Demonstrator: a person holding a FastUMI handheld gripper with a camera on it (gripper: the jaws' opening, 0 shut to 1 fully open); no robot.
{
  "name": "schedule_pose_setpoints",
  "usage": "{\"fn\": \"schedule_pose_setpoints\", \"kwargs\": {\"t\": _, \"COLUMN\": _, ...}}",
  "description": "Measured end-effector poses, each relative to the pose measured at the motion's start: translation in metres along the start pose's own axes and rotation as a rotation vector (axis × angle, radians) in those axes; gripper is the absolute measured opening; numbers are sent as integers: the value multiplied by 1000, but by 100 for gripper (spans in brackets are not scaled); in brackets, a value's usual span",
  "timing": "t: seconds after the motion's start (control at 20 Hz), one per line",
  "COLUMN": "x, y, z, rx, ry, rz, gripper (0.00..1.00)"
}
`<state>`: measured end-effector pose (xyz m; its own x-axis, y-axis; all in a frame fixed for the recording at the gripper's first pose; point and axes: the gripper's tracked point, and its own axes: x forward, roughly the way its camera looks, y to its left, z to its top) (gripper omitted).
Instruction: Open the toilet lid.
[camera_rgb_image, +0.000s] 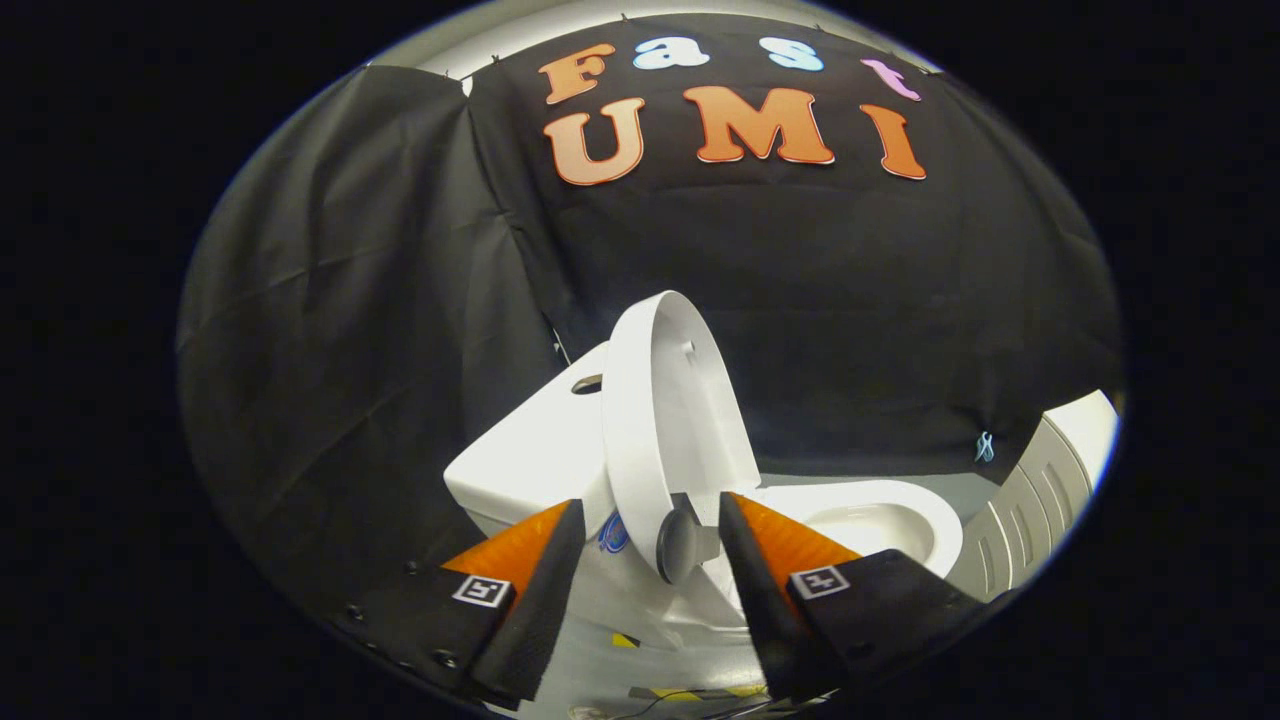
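Observation:
A white toilet stands just ahead of my fingers. Its lid (660, 420) is raised, standing nearly upright and leaning toward the tank (535, 455) on the left. The open bowl (880, 520) lies to the right, beyond my right finger. A grey hinge piece (682, 543) at the lid's base sits between my fingers, closer to the right one. My gripper (650, 525) is open, its fingers spread wide on either side of the lid's lower edge, pressing on nothing.
Black cloth walls close in the booth behind and to the left of the toilet. A white slatted object (1040, 500) stands at the right beside the bowl. The grey floor (640, 665) below shows yellow tape marks and a thin cable.

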<state>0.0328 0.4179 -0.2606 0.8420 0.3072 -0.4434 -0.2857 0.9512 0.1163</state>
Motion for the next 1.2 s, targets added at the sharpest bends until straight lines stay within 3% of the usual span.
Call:
{"fn": "schedule_pose_setpoints", "kwargs": {"t": 0.05, "x": -1, "y": 1, "z": 2, "rx": -3, "ry": -8, "rz": 8, "gripper": 97}}
{"fn": "schedule_pose_setpoints", "kwargs": {"t": 0.1, "x": -3, "y": 3, "z": 5, "rx": -3, "ry": -15, "rz": 16, "gripper": 99}}
{"fn": "schedule_pose_setpoints", "kwargs": {"t": 0.5, "x": -26, "y": -15, "z": 45, "rx": 2, "ry": -104, "rz": 29, "gripper": 99}}
{"fn": "schedule_pose_setpoints", "kwargs": {"t": 0.95, "x": -51, "y": -103, "z": 96, "rx": 39, "ry": -176, "rz": -53, "gripper": 99}}
{"fn": "schedule_pose_setpoints", "kwargs": {"t": 1.2, "x": -82, "y": -173, "z": 137, "rx": -9, "ry": -225, "rz": -126, "gripper": 99}}
